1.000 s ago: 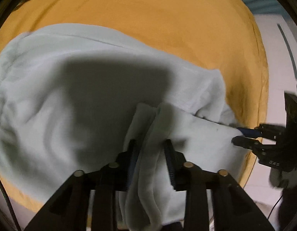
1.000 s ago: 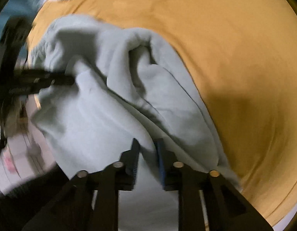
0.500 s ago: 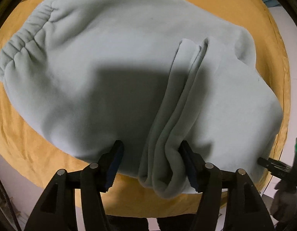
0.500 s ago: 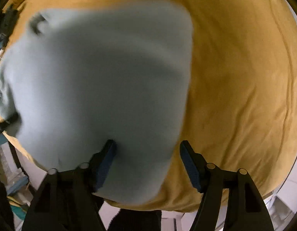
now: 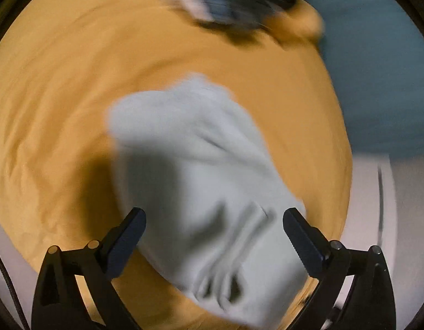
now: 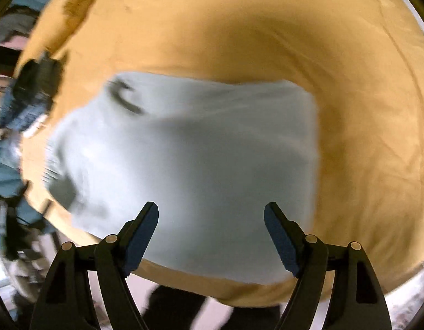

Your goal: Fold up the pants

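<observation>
The pale grey-green pants (image 5: 201,181) lie folded in a compact bundle on the orange cloth (image 5: 60,96); both views are motion-blurred. In the left wrist view my left gripper (image 5: 214,220) is open and empty, its fingers wide apart above the bundle's near end. In the right wrist view the pants (image 6: 190,159) lie as a broad folded block, and my right gripper (image 6: 211,214) is open and empty above their near edge. Neither gripper touches the fabric as far as I can tell.
A dark and striped pile of clothing (image 5: 225,2) lies at the far edge of the orange cloth, and also shows at the left in the right wrist view (image 6: 33,88). A teal surface (image 5: 382,68) and white floor (image 5: 404,206) lie at the right.
Both grippers let go of the pants, opened wide and pulled back and up. The pants now lie folded and look smaller in both views.
</observation>
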